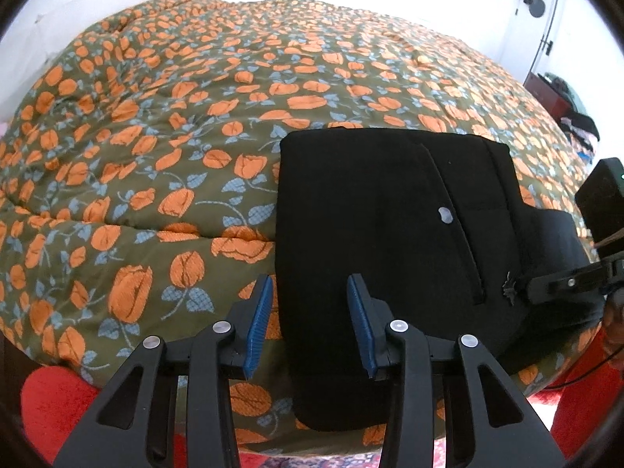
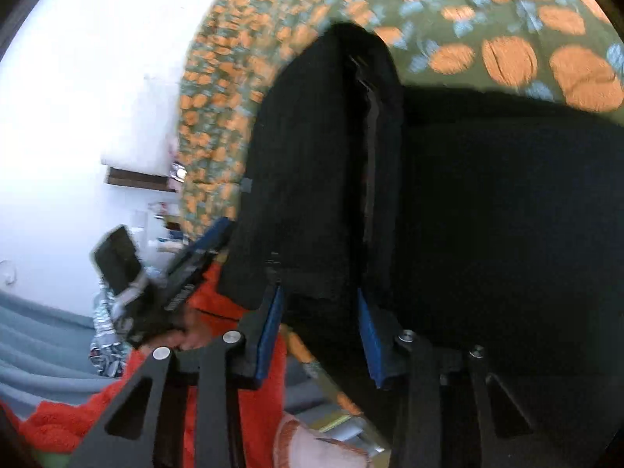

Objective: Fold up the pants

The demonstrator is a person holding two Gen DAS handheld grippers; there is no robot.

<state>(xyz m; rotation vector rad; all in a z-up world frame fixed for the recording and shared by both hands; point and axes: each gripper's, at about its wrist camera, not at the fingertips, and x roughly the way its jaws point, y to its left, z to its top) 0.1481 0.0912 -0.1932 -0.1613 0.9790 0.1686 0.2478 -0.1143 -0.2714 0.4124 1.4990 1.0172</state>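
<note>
Straddling the black pants (image 1: 374, 210) edge, left hand-held gripper (image 1: 308, 323) partly open.

Left hand-held gripper (image 1: 310, 292) angled downward, jaws apart; right hand-held gripper (image 2: 319, 304) likewise parted.

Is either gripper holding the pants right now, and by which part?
Left gripper is open over the black pants' near-left edge, holding nothing. Right gripper straddles their folded edge; grip cannot be told.

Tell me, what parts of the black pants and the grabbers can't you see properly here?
- Pants, left wrist view: the right edge is covered by the right gripper.
- Pants, right wrist view: blurred and dark, so the folds are unclear.
- Right gripper: whether its pads pinch the cloth is unclear.
- Left gripper: open, fully visible.
</note>
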